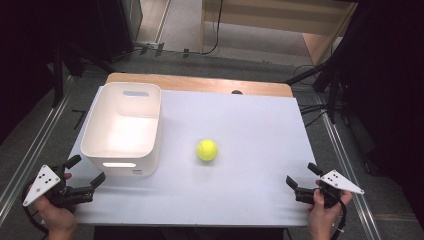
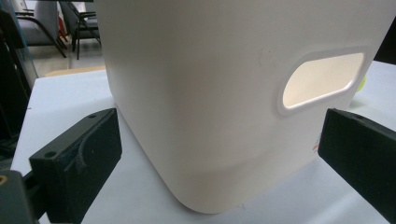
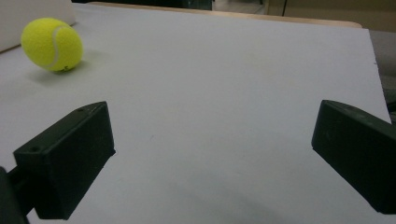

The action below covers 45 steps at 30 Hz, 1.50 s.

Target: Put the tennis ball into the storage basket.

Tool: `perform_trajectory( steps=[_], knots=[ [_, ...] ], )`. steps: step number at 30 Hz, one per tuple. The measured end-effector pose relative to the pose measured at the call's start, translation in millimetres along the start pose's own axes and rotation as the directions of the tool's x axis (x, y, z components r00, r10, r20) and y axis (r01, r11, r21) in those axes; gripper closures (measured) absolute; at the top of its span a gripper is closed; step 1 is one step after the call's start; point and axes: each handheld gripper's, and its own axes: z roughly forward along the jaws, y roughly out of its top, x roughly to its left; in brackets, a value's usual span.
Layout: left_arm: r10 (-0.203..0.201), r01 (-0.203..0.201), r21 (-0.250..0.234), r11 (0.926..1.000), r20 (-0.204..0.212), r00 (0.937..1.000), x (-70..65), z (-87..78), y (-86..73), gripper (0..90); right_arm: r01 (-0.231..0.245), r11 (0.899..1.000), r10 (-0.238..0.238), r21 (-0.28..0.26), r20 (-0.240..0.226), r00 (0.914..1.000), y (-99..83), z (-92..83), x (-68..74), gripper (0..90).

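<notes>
High view: white rectangular plastic bin (image 1: 121,131) sits far-left on the white tabletop (image 1: 260,130); yellow-green fuzzy tennis ball (image 1: 207,149) lies mid-table, right of bin, apart. Left hand-held gripper (image 1: 89,169) and right hand-held gripper (image 1: 301,174) at near corners, jaws spread, empty.

Left gripper view: bin's near corner between the jaws, w/o contact.

Right gripper view: ball far-left, bare tabletop between jaws.

- The bin (image 1: 121,131) sits on your tabletop (image 1: 250,125), toward its left.
- The ball (image 1: 207,150) lies right of the bin, apart from it.
- Your left tool (image 1: 86,177) is just before the bin; your right tool (image 1: 301,176) is at the near right.
</notes>
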Motion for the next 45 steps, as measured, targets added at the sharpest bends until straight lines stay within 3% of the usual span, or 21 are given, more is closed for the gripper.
perform_trajectory(
  steps=[11,20,22,31,39,45],
  knots=[
    [0.001,-0.001,-0.002,1.0,-0.006,1.0,-0.5,-0.6,-0.5,0.0,-0.03,0.999,0.03,-0.02,-0.024,0.9993,4.2,-2.4,-3.3,0.0],
    [0.006,-0.006,0.0,1.0,0.0,1.0,-0.8,-0.2,-0.5,0.0,0.037,0.999,-0.036,0.015,-0.058,0.9977,30.2,5.3,8.6,0.0],
    [0.002,-0.002,-0.001,1.0,-0.001,1.0,-0.9,0.2,-0.5,0.0,0.051,0.998,-0.049,0.044,-0.06,0.997,37.5,8.6,12.9,0.0],
    [0.003,-0.003,0.008,1.0,-0.01,0.9999,-0.1,2.3,0.1,0.0,0.102,0.989,-0.088,0.105,-0.136,0.9868,61.0,23.2,29.8,0.0],
    [0.008,-0.008,0.005,1.0,-0.004,1.0,-1.6,0.3,-0.5,0.0,0.136,0.981,-0.112,0.139,-0.168,0.9795,77.8,32.2,38.3,0.0],
    [0.01,-0.01,0.004,0.9999,-0.001,1.0,-1.8,0.0,-0.8,0.0,0.181,0.971,-0.149,0.158,-0.196,0.9692,87.9,42.1,44.4,0.0]
  ],
)
